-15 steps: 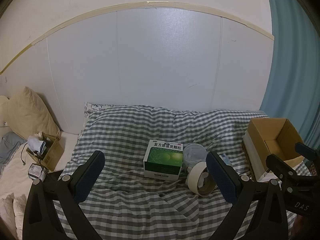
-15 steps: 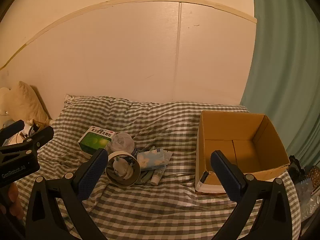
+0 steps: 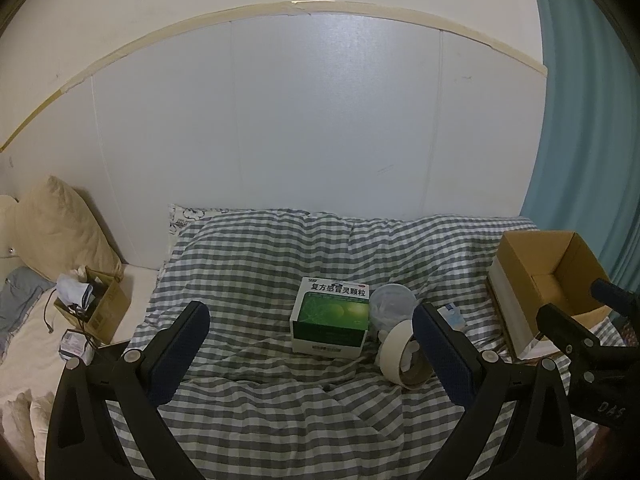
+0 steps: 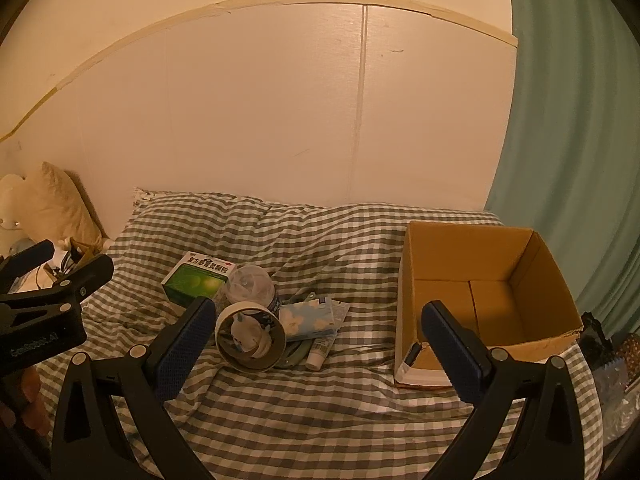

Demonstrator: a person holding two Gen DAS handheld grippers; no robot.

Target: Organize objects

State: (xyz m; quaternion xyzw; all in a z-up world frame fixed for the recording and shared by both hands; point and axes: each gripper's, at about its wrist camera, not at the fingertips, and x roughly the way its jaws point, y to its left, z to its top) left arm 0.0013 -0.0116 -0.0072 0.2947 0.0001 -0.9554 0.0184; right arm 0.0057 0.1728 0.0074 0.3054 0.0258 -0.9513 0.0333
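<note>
A green and white medicine box (image 3: 332,316) (image 4: 196,280) lies on the checked bedspread. Beside it stand a clear plastic jar (image 3: 392,306) (image 4: 250,282) and a roll of beige tape (image 3: 404,356) (image 4: 250,336) on its edge. A tissue pack (image 4: 308,318), a small tube (image 4: 318,354) and a grey-green item lie to the right of them. An open, empty cardboard box (image 4: 480,292) (image 3: 548,276) stands at the right. My left gripper (image 3: 312,348) is open and empty, short of the medicine box. My right gripper (image 4: 316,348) is open and empty above the bedspread, short of the pile.
A beige pillow (image 3: 60,228) and a small cardboard box of clutter (image 3: 92,300) sit at the far left. A teal curtain (image 4: 572,140) hangs at the right. The white wall panel (image 3: 320,120) backs the bed. Dark bags (image 4: 600,344) lie at the right edge.
</note>
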